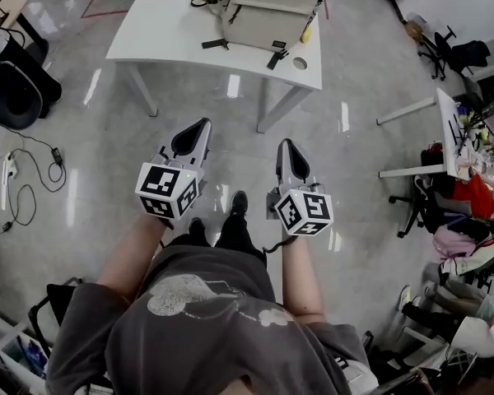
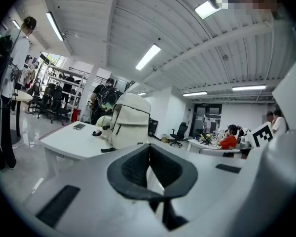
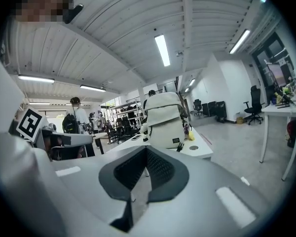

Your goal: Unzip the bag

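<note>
- My left hand-held gripper (image 1: 193, 132) and right hand-held gripper (image 1: 286, 151) are closed, empty.
- The cream fabric backpack (image 1: 267, 15) stands on the white bench (image 1: 160, 35) at twelve o'clock.

The person wears a grey printed T-shirt (image 1: 206, 336); the left hand-held gripper (image 1: 202, 123) and right hand-held gripper (image 1: 286, 144) are white, black-padded.

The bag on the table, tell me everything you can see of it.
The bag is a cream backpack, fabric by its look, standing upright on the white table. Dark straps trail from it onto the tabletop, and a small dark label sits low on its front. Nothing holds it.
</note>
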A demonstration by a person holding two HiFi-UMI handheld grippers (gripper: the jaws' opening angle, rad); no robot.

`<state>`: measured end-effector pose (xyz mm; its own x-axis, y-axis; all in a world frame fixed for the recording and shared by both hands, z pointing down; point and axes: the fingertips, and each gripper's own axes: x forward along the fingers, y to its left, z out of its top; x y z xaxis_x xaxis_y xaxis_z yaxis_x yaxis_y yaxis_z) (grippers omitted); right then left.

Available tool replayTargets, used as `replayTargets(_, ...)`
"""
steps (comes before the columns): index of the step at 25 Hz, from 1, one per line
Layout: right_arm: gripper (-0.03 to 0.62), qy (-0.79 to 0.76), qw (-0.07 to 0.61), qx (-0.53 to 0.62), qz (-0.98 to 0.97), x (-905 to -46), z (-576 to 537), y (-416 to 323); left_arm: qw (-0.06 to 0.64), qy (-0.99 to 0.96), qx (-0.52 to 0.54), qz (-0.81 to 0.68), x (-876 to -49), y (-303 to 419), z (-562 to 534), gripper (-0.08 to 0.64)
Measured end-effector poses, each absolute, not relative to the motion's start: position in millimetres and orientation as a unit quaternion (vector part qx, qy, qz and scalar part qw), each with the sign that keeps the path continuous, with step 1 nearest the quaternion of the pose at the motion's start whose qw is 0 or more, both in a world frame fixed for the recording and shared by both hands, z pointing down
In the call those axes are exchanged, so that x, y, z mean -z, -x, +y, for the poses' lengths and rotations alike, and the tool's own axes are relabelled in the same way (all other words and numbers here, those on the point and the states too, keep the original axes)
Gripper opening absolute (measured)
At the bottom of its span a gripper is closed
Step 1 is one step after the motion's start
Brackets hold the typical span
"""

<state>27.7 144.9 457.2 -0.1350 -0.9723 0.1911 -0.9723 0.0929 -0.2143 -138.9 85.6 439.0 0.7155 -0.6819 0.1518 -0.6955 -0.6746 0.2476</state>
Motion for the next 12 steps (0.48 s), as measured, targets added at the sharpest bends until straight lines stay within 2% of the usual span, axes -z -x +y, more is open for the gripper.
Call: replayTargets(12, -0.002, -0.653, -0.007, -0.144, -0.743, -461.1, 159.6, -22.5, 0.146, -0.919, -0.034, -0.364, -444.6, 126.4, 113.2, 0.006)
